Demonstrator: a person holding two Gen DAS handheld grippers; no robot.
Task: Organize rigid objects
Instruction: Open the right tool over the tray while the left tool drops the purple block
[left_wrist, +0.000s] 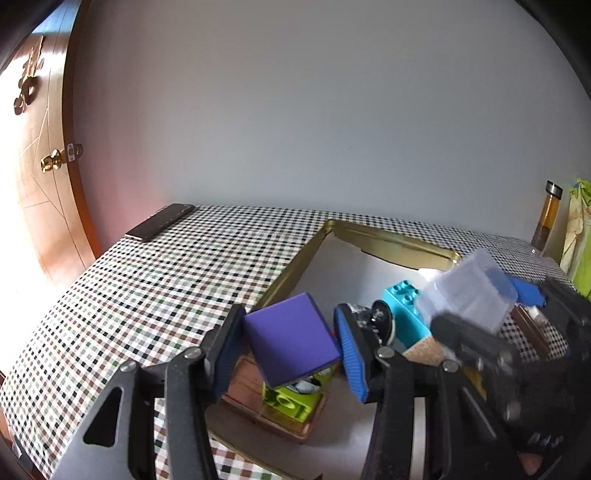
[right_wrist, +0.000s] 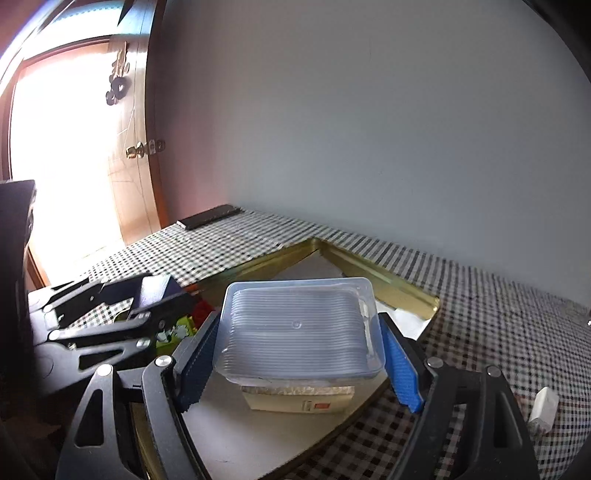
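Note:
My left gripper (left_wrist: 291, 343) is shut on a purple block (left_wrist: 291, 341), which hangs tilted over the gold-rimmed tray (left_wrist: 291, 269). Below the block a lime green brick (left_wrist: 290, 404) rests on a flat wooden piece (left_wrist: 247, 384) inside the tray. A teal brick (left_wrist: 404, 306) lies further right in the tray. My right gripper (right_wrist: 297, 358) is shut on a clear plastic box (right_wrist: 301, 328), held above the tray (right_wrist: 388, 286) and over a small cardboard box (right_wrist: 299, 400). In the left wrist view that clear plastic box (left_wrist: 469, 293) and the right gripper appear at the right.
A checkered cloth (left_wrist: 155, 288) covers the table. A dark flat bar (left_wrist: 159, 222) lies at the far left corner by the wall. A bottle of amber liquid (left_wrist: 546, 218) stands at the far right. A small white object (right_wrist: 543, 408) lies on the cloth to the right.

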